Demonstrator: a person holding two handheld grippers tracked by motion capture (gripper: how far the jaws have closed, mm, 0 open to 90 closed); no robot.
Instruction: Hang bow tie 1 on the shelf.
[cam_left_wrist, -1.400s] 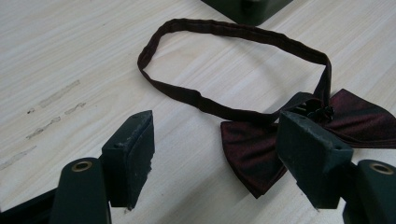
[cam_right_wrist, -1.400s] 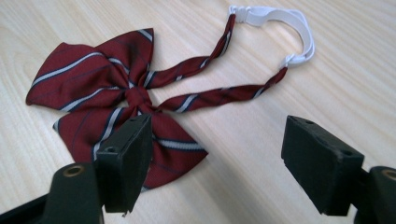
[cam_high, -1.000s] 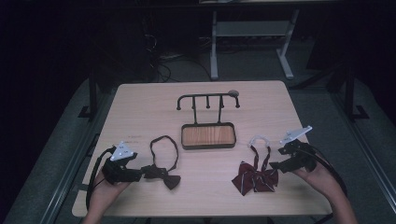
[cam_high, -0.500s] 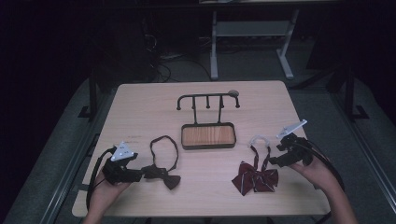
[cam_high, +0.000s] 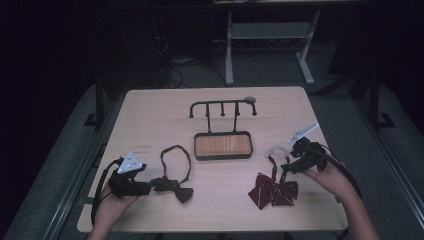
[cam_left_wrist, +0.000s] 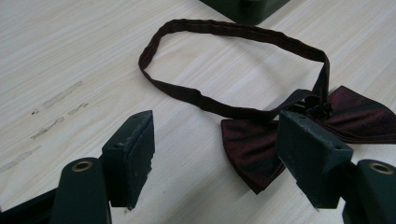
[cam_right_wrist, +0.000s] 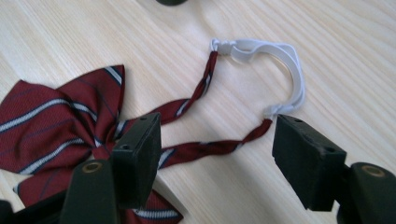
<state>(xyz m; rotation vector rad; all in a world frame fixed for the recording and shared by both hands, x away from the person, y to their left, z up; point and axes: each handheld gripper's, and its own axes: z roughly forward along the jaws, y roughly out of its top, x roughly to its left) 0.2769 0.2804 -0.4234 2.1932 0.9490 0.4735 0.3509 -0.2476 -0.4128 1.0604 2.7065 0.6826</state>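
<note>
On the worktop (cam_high: 150, 115), two bow ties lie either side of a small hook rack with a wood-lined tray base (cam_high: 223, 144). Left tongs (cam_left_wrist: 212, 154) stand open, nothing gripped; the dark maroon bow tie (cam_left_wrist: 299, 135) lies flat just ahead, its right wing partly behind one jaw, its neck band (cam_left_wrist: 233, 32) looped out toward the tray. Right tongs (cam_right_wrist: 217, 147) also open, jaws have just been closing slightly, nothing pinched yet; the striped red bow tie (cam_right_wrist: 51, 126) sits on the worktop with its two strap ends running between the jaws to the white clasp loop (cam_right_wrist: 280, 60). In the high view the right tongs (cam_high: 289, 161) hover just over that strap. Likely job: hang the ties on the rack. Risks: the strap is thin and flat against the wood, so the jaws may close on air or scrape the worktop; catching one strand only would let the tie twist and swing; a grab at the slick plastic clasp could slip. Left side: a pinch on the wing rather than the band leaves no loop free for a hook.
</note>
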